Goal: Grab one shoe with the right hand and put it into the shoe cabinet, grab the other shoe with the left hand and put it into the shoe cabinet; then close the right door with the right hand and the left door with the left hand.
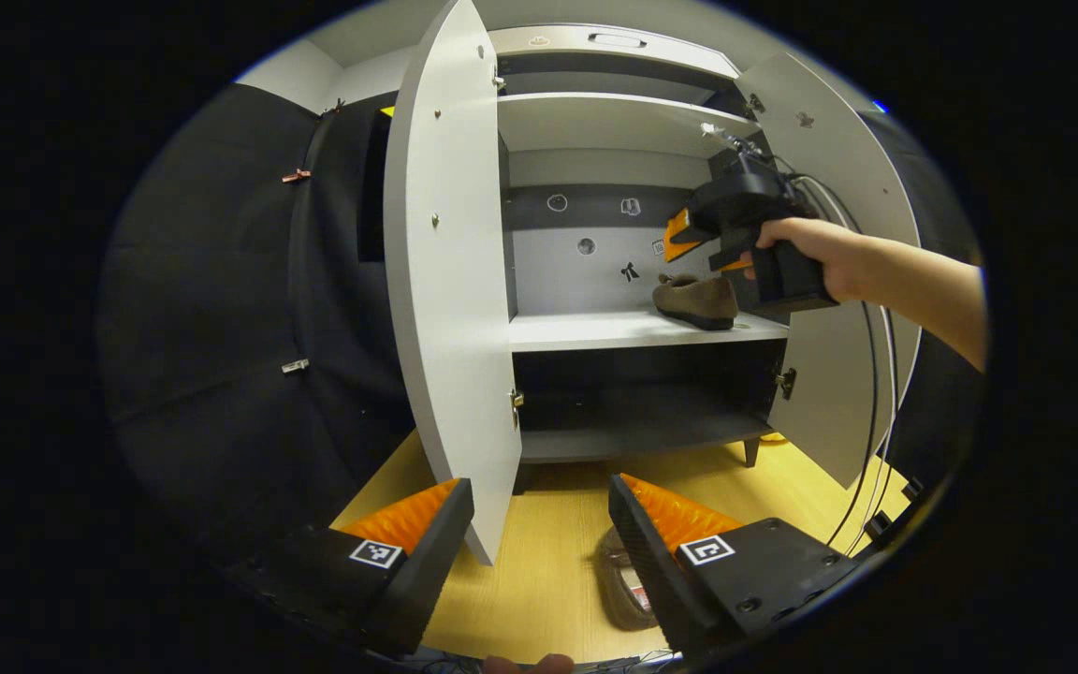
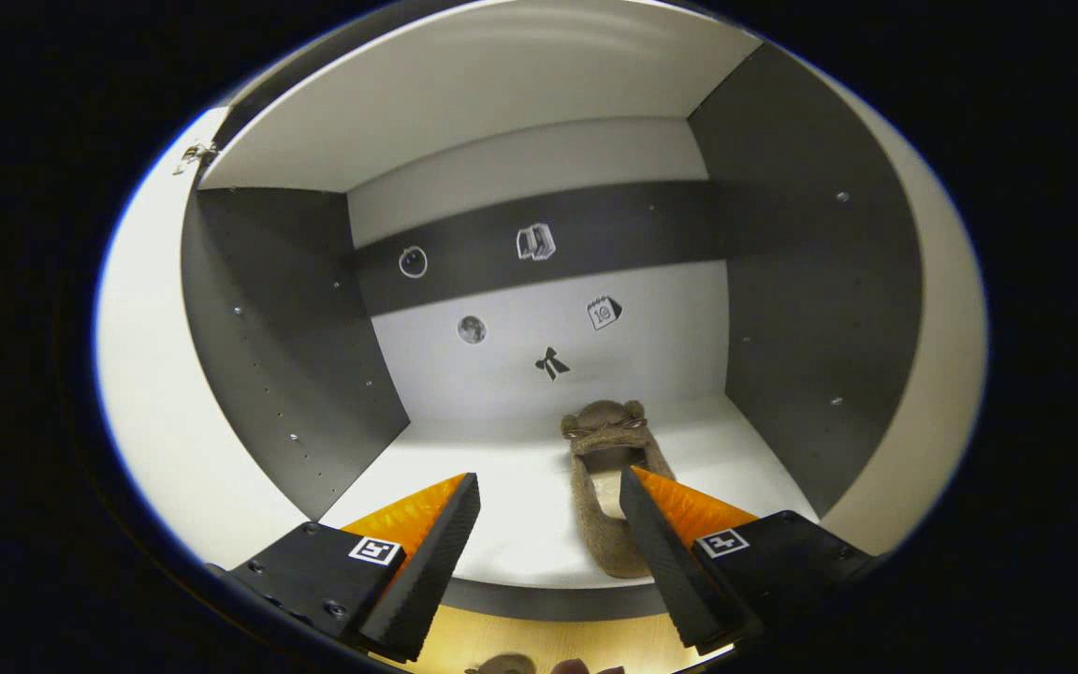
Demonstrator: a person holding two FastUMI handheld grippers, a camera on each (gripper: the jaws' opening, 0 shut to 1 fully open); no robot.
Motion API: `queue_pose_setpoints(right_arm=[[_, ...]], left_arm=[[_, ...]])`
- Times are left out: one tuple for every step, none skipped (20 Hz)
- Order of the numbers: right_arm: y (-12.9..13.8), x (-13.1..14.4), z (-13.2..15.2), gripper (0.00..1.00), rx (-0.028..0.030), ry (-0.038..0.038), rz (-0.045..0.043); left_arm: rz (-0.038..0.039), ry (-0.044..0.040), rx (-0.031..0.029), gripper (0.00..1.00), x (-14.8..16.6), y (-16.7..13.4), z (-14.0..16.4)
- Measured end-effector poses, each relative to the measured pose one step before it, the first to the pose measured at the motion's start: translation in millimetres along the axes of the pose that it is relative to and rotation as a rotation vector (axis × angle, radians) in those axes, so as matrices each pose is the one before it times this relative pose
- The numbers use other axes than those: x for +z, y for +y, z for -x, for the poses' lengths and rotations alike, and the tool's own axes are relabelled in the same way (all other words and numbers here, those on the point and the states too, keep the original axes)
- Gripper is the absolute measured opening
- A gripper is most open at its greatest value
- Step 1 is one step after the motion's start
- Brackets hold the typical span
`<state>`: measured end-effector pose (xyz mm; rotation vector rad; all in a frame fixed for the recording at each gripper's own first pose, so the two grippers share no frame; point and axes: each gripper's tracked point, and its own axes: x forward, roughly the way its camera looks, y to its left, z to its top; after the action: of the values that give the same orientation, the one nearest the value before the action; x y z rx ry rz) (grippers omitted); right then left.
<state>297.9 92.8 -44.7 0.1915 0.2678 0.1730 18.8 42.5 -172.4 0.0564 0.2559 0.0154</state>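
A brown shoe [image 1: 696,300] lies on the middle shelf [image 1: 595,329] of the white shoe cabinet, toward its right side. My right gripper [image 1: 675,239], held in a hand, hovers just above and in front of it. In the right gripper view that shoe [image 2: 600,440] points toe-first at the back wall, and my right gripper [image 2: 548,487] is open over the shelf's front edge, its right finger overlapping the heel. The other shoe [image 1: 621,580] lies on the wooden floor below my open left gripper [image 1: 539,496], partly hidden by its right finger.
Both cabinet doors stand open: the left door [image 1: 450,281] swings out close to my left gripper, the right door [image 1: 829,281] is behind the person's forearm [image 1: 913,281]. A dark lower shelf [image 1: 633,421] sits under the white one. Cables [image 1: 871,449] hang at the right.
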Motion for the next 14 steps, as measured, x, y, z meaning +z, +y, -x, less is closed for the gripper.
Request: queue_pose_setpoints(right_arm=[[0.39, 3.56, 15.44, 0.98, -0.00076, -0.03252, 0.00743], [-0.09, 3.94, 16.09, 0.98, -0.00292, -0.03102, 0.01003], [-0.11, 3.10, 15.10, 0.98, -0.00470, -0.02863, 0.00534], [0.66, 3.13, 16.80, 0.98, -0.00183, -0.01775, 0.00832], [-0.39, 2.48, 17.27, 0.98, -0.00311, -0.01590, 0.00513], [0.01, 2.83, 16.69, 0.98, -0.00369, -0.01271, 0.00758], [0.69, 5.05, 16.19, 0.98, 0.00164, -0.02232, 0.01086], [0.23, 6.36, 16.07, 0.98, -0.00537, -0.02572, 0.01476], [-0.93, 4.74, 14.51, 0.98, -0.00120, -0.02208, 0.00944], [0.69, 4.69, 14.65, 0.98, 0.00009, -0.01196, 0.00126], [-0.02, 4.21, 13.55, 0.98, 0.00433, -0.01026, 0.00230], [-2.27, 3.73, 11.35, 0.98, -0.00148, -0.00526, -0.00080], [-2.70, 3.40, 10.29, 0.98, 0.00071, -0.00288, -0.00591], [-4.37, 4.42, 10.41, 0.98, -0.00572, -0.00416, -0.00513]], left_arm=[[0.01328, 0.00715, -0.01527, 0.92, -5.41, -3.15, -2.00], [0.01549, 0.01231, -0.01664, 0.92, -8.37, -4.00, -2.20], [0.01274, 0.01535, -0.01781, 0.92, -8.38, -4.18, -2.61], [0.01213, 0.02055, -0.01732, 0.92, -10.89, -4.21, -3.56], [0.00864, 0.01729, -0.01440, 0.92, -9.47, -4.10, -3.16], [0.00581, 0.02251, -0.01445, 0.92, -10.77, -3.62, -4.47], [0.00355, 0.01783, -0.00679, 0.92, -10.43, -1.94, -4.63], [0.00120, 0.01797, -0.00845, 0.92, -9.78, -1.52, -5.69], [-0.00045, 0.02064, -0.00590, 0.92, -10.30, -1.72, -6.37], [0.00119, 0.01890, -0.00511, 0.93, -10.47, -2.66, -5.92], [0.00267, 0.01924, -0.01316, 0.94, -9.36, -3.86, -6.33], [0.00101, 0.02076, -0.00494, 0.94, -11.07, -2.56, -8.17], [0.00093, 0.02479, 0.00191, 0.93, -9.46, -0.95, -9.32], [0.00581, 0.01743, -0.00006, 0.92, -8.71, -2.27, -9.91]])
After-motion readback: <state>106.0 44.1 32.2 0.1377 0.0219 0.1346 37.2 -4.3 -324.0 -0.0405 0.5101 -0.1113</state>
